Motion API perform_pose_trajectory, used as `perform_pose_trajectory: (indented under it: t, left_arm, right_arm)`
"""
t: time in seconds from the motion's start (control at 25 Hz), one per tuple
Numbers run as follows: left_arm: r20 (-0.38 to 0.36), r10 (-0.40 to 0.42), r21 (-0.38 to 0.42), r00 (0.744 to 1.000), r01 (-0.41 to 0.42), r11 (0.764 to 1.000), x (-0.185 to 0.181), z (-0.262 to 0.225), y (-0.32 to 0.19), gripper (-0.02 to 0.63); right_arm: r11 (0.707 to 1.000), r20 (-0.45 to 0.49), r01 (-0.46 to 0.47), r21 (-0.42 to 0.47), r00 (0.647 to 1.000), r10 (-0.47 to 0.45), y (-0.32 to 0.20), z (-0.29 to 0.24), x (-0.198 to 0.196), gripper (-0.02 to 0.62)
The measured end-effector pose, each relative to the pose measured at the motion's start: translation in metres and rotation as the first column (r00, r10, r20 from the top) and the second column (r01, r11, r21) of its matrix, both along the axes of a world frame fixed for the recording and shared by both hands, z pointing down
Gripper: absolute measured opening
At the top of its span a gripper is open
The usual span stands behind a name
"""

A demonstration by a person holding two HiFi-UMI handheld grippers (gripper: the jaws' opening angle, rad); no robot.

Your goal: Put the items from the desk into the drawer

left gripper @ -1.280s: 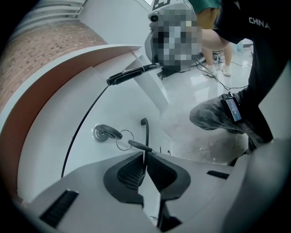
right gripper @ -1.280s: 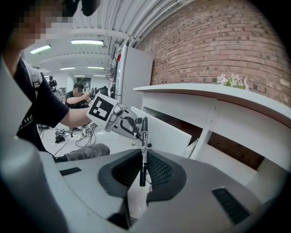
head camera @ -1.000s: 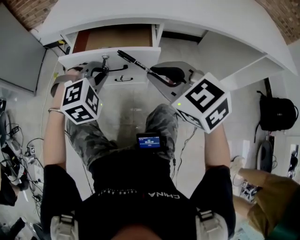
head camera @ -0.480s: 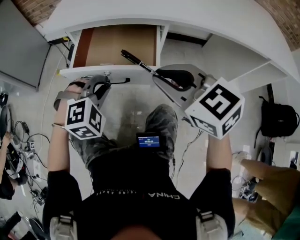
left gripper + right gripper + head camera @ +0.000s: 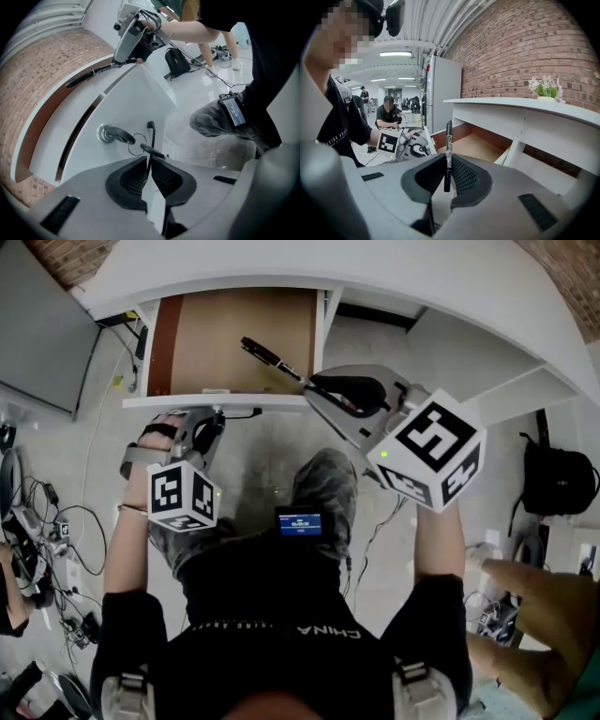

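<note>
The white desk drawer [image 5: 216,401] stands pulled out, its brown bottom [image 5: 234,334] bare. My left gripper [image 5: 208,420] is below the drawer front, shut on the thin black drawer handle [image 5: 151,137]. A key with a ring [image 5: 112,134] sits in the lock beside the handle. My right gripper [image 5: 319,390] is shut on a black pen [image 5: 270,359], which slants out over the open drawer's right part. In the right gripper view the pen [image 5: 448,150] stands upright between the pads, with the open drawer [image 5: 476,145] beyond it.
The white desk top [image 5: 375,277] curves across the back, and a small pot of flowers [image 5: 543,89] stands on it. My knees [image 5: 319,484] are under the drawer. A black backpack [image 5: 553,470] and cables [image 5: 37,512] lie on the floor at the sides.
The drawer has slid further out toward me, with the left gripper on its handle. More of the brown bottom shows. The right gripper keeps the pen over the drawer.
</note>
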State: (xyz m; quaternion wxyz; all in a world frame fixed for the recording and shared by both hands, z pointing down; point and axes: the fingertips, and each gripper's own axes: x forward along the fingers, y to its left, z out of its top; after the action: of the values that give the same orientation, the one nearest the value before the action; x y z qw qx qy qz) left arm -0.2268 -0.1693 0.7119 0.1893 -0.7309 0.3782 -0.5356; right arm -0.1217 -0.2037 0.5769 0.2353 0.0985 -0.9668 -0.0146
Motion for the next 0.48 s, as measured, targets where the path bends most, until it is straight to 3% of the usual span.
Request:
perform_pose_trajectory:
  t: [0.48]
  left_arm:
    - [0.020,-0.002,0.114,1.000,0.000,0.993,0.001,0.023,0.004,0.029]
  right_arm:
    - [1.000,-0.057,0.014,-0.027,0.998,-0.016,-0.011,0.015,-0.023,0.046]
